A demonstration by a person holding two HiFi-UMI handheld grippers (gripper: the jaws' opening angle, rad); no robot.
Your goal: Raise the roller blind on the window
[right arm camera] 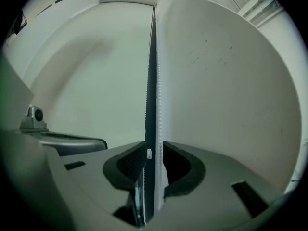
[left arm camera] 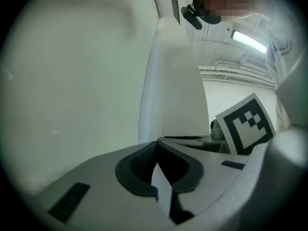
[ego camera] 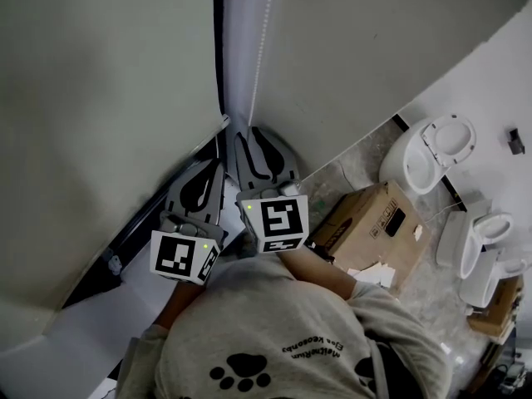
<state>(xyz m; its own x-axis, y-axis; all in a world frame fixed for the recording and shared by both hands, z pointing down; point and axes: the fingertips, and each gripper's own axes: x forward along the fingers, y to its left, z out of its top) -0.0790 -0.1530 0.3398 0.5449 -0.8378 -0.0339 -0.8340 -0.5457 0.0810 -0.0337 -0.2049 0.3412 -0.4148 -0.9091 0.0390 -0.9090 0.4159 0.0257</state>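
Seen from my head, looking steeply down: I stand in a corner with a hand-held gripper in each hand. Both point level at the narrow white strip between the blind [ego camera: 108, 90] and a grey wall [ego camera: 374, 48]. The blind is down. It is a wide pale sheet filling the left of the view, and its lower edge sits just above the dark window frame [ego camera: 145, 223], just left of my grippers. A white bead chain [ego camera: 262, 48] hangs in the strip at the blind's right edge.

My left hand-held gripper [ego camera: 215, 166] sits nearer my chest. In the left gripper view its jaws are pressed together. The chain [left arm camera: 162, 95] drops straight to where the tips meet, so it looks pinched there (only a sliver of white shows behind the tips).

My right hand-held gripper [ego camera: 249, 133] reaches further in, just beside the left one. In the right gripper view its jaws stand spread, with the chain [right arm camera: 159, 90] running upright between the pads, which do not squeeze it. A second strand shows lower down, close to the left pad.

On the floor to my right are a cardboard box [ego camera: 366, 223] and a white toilet [ego camera: 436, 148], both well apart from the blind.
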